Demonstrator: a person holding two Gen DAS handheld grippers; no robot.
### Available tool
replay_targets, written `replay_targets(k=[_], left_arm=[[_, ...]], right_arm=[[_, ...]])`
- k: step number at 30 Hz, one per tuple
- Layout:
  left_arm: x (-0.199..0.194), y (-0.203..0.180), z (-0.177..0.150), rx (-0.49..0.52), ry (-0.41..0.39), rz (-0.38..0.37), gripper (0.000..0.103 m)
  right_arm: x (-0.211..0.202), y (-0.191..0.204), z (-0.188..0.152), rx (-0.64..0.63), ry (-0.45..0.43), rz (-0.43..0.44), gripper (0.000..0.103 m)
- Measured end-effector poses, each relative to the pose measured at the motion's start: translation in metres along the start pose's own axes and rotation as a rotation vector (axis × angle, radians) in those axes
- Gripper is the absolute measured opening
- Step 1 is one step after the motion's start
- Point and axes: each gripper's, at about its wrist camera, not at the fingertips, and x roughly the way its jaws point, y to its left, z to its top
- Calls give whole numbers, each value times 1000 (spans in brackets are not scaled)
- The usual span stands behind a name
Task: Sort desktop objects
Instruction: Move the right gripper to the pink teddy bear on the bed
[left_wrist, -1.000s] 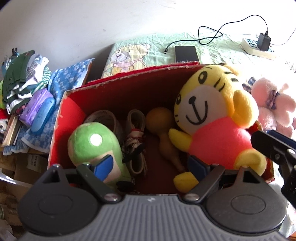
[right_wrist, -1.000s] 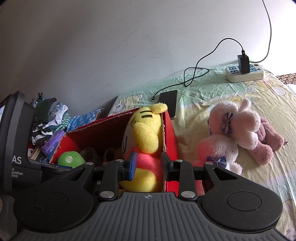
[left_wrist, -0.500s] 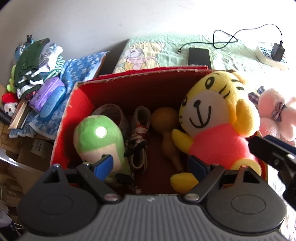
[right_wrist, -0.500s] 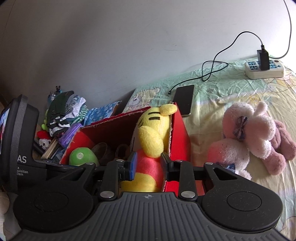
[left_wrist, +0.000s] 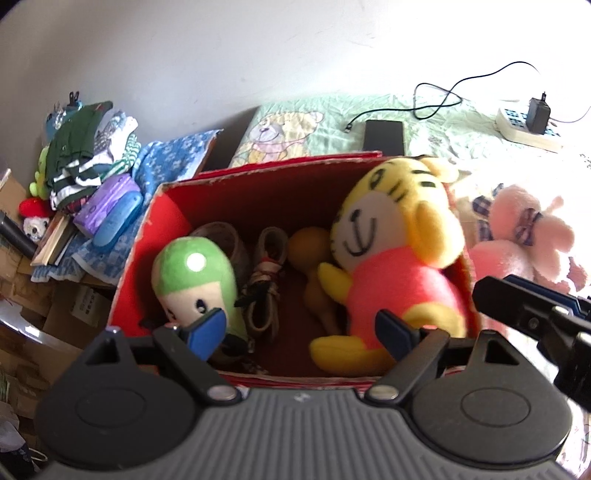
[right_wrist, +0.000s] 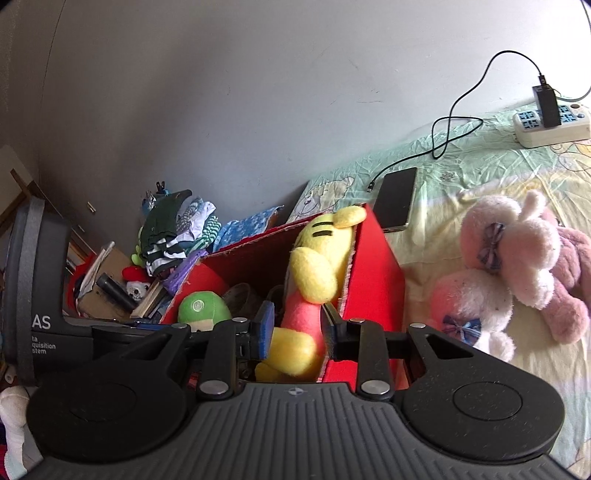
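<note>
Left hand-held gripper (left_wrist: 299, 330) spread wide above the red box (left_wrist: 258, 177), holding nothing. Right hand-held gripper (right_wrist: 297, 330) narrow; the tiger toy (right_wrist: 314, 273) sits between its pads, contact cannot be told. Tiger toy in the box at 3 o'clock, face motion-blurred. Green toy (left_wrist: 194, 284) at 9, partly behind a fingertip. Rope (left_wrist: 266, 280) and gourd (left_wrist: 310, 258) half hidden between. Pink rabbit (right_wrist: 517, 258) on the bed outside, overexposed in the left view.

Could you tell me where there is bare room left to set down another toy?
Bare bedsheet lies between the phone, the power strip and the pink plush toys. The red box is crowded.
</note>
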Motion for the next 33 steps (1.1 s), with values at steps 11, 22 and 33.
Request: replay_targets(k=[11, 22, 33], left_arm=[[-28, -47, 17, 18, -127, -9, 89], [-21, -117, 36, 76, -103, -197, 89], [28, -189, 18, 136, 101, -487, 74]], right_arm=[[-52, -61, 15, 53, -97, -98, 31], [-86, -116, 30, 93, -137, -242, 31], [-80, -180, 40, 211, -45, -333, 31]])
